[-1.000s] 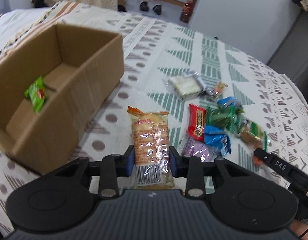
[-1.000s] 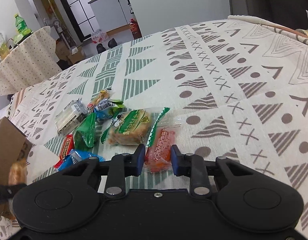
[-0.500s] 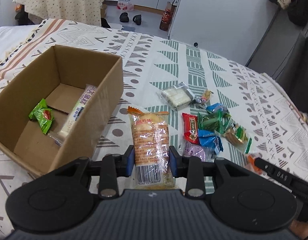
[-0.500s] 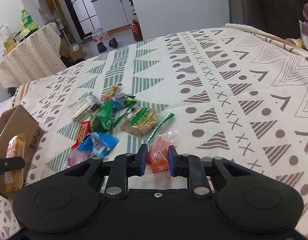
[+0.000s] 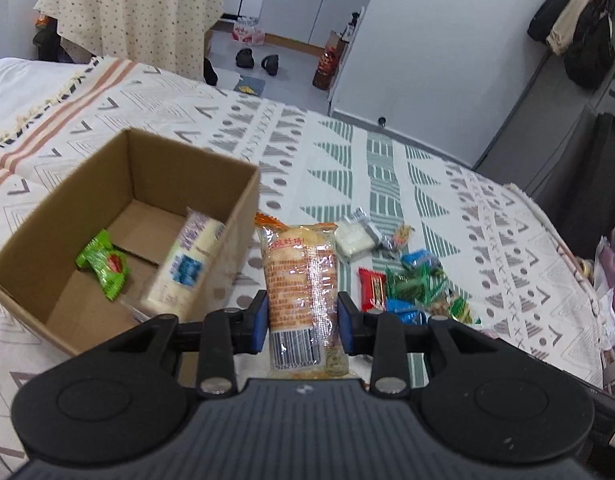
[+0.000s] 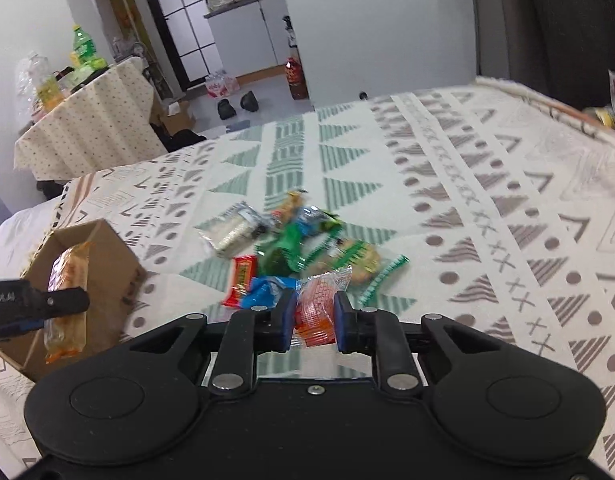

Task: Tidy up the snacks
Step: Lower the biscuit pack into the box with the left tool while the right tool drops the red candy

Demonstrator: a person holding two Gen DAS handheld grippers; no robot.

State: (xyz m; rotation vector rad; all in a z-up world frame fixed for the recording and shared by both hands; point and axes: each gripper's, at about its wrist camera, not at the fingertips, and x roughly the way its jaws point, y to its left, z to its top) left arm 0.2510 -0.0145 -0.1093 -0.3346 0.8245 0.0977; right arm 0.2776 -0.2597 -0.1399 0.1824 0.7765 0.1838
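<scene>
Left gripper (image 5: 301, 322): its jaws are clenching a long cake packet (image 5: 300, 280) near its barcode end, the packet standing out ahead of the jaws and lifted off the bed.
Right gripper (image 6: 315, 320): its jaws are pinching a small orange sachet (image 6: 318, 309) by its middle, lifted above the bedspread.
Cake packet handling: it is looking light and soft inside a slick clear wrapper; a hard squeeze is likely crushing the cakes, so a hold across the narrow width, as now, is seeming right.
Orange sachet handling: it is looking thin, crinkly and nearly weightless; the film is probably sliding easily, so a grip on the filled middle rather than the sealed edge is seeming safer.
Cardboard box (image 5: 243, 200): it is sitting just ahead and to the left of the left jaws, open at the top, holding a green sachet (image 5: 103, 264) and a pale long packet (image 5: 187, 264) leaning on its near wall.
Snack heap (image 6: 291, 240): it is lying just beyond the right jaws, a loose pile of red, blue, green and clear wrappers, some overlapping.
Bedspread (image 6: 487, 200): it is stretching out past the heap, soft cloth patterned with triangles and dots.
Room: beyond the bed, a cloth-covered side table (image 5: 139, 12) and a pair of dark shoes (image 5: 257, 60) are standing on the floor.
</scene>
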